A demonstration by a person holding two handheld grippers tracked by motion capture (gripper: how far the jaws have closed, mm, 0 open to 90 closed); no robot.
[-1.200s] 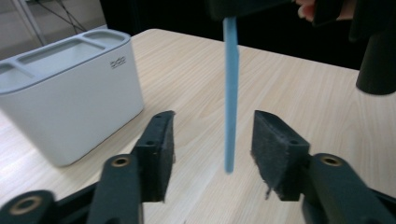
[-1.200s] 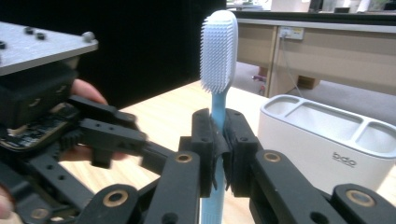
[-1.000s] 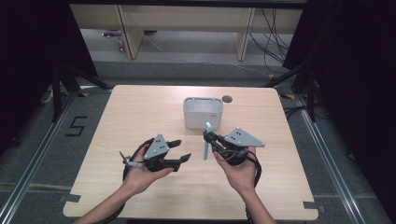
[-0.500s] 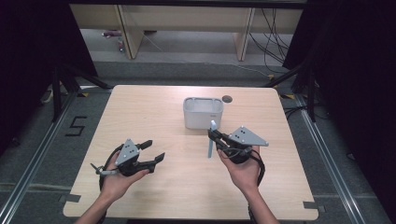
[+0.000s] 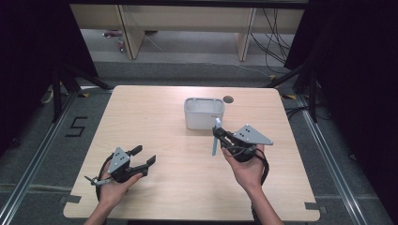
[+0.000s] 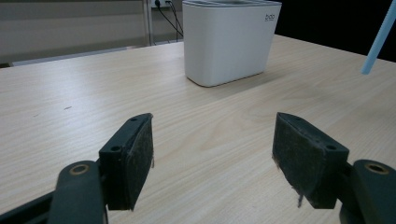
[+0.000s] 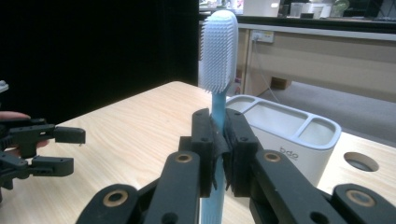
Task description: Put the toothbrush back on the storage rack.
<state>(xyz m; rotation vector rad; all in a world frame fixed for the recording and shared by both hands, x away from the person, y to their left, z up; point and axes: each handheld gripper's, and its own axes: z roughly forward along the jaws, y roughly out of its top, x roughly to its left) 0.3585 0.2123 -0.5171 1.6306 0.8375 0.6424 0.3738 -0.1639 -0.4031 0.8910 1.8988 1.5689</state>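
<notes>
Table [image 5: 155,122], holder and surroundings
A white holder [image 5: 203,115] with compartments is set upright near the table's far edge, right of its middle; a round hole [image 5: 228,99] is seen just beside it, nearer that edge. A "5" [image 5: 76,126] is marked on the floor off the left edge, and cables [image 5: 272,28] are hung beyond the far edge.

On the pale wooden table [image 5: 164,117], the white plastic divided holder [image 5: 204,113] stands toward twelve o'clock; the light-blue toothbrush [image 5: 215,137] is just at its five o'clock, above the tabletop.
</notes>
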